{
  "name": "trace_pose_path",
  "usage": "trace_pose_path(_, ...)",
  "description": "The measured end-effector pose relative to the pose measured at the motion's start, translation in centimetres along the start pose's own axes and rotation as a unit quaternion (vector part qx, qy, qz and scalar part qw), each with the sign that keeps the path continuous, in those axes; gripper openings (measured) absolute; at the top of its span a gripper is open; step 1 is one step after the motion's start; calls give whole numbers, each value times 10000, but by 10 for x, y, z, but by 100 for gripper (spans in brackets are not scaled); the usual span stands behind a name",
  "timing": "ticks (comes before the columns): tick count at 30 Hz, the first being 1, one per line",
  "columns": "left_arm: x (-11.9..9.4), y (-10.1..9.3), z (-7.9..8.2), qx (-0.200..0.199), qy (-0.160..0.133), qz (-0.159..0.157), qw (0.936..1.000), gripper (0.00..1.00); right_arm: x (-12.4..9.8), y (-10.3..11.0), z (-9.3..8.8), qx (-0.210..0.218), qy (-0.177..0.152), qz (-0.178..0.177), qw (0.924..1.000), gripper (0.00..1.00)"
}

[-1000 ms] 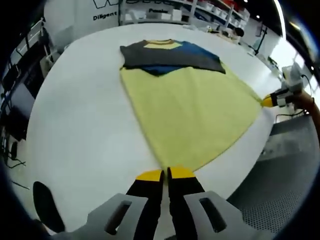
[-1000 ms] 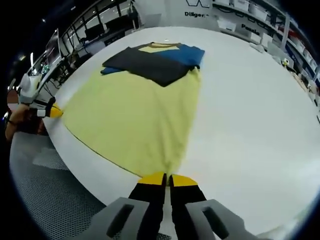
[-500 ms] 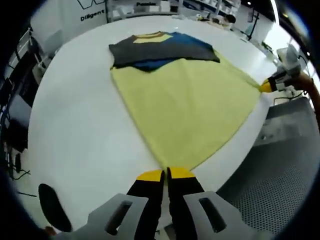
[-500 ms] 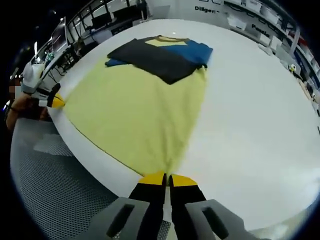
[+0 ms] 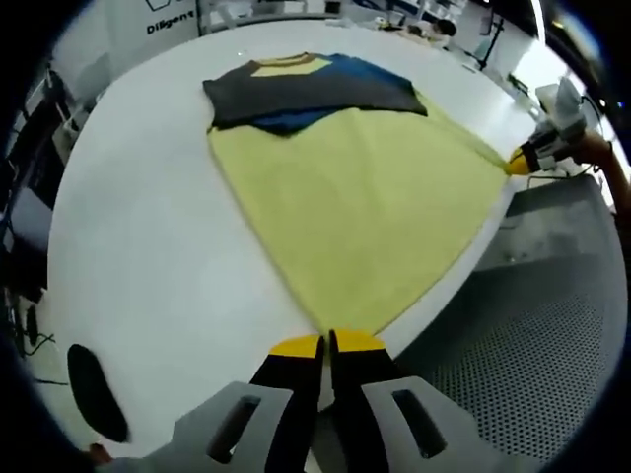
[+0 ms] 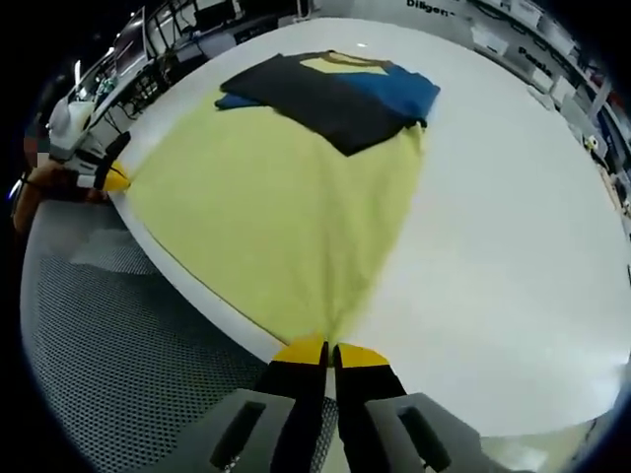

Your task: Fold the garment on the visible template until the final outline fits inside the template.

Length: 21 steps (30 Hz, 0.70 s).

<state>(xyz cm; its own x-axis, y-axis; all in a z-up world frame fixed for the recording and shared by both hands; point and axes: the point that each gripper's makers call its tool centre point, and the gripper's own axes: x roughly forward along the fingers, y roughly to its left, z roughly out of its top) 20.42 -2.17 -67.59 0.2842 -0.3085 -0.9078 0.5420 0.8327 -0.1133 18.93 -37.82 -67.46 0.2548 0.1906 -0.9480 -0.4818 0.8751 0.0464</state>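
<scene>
The white table [image 5: 148,246] carries the garment [image 5: 365,197], a yellow shirt whose body lies spread flat across the middle of the table while its dark grey and blue sleeves [image 5: 315,94] are folded in over the chest at the table's far side. The hem reaches the table's near edge, and there the left gripper [image 5: 326,344] is clenched on one hem corner and the right gripper [image 6: 328,354] on the other. The cloth looks thin, light and limp, likely to sag between the grips, so the corners seem the sound hold. No template outline is discernible on the table, possibly hidden beneath the shirt.
</scene>
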Motion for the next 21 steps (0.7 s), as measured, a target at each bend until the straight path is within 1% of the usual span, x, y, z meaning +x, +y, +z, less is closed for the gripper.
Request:
trace_pose_path(3, -1, -2, -3, 0, 44, -32, 10000, 4, -1, 2, -4, 74, 75, 21, 9999, 0)
trace_pose_path(8, -2, -7, -9, -24, 110, -64, 9999, 4, -1, 5, -11, -9, 217, 18, 9998, 0)
trace_pose_path(12, -3, -13, -13, 66, 203, -31, 9998, 4, -2, 6, -15, -95, 311, 5, 9995, 0)
trace_pose_path(15, -3, -15, -15, 113, 280, -35, 9995, 4, -4, 6, -18, -82, 371, 10, 9993, 0)
trace_pose_path(21, -7, -23, -25, 73, 399, -167, 9990, 4, -11, 11, -27, -209, 557, 48, 9982, 0)
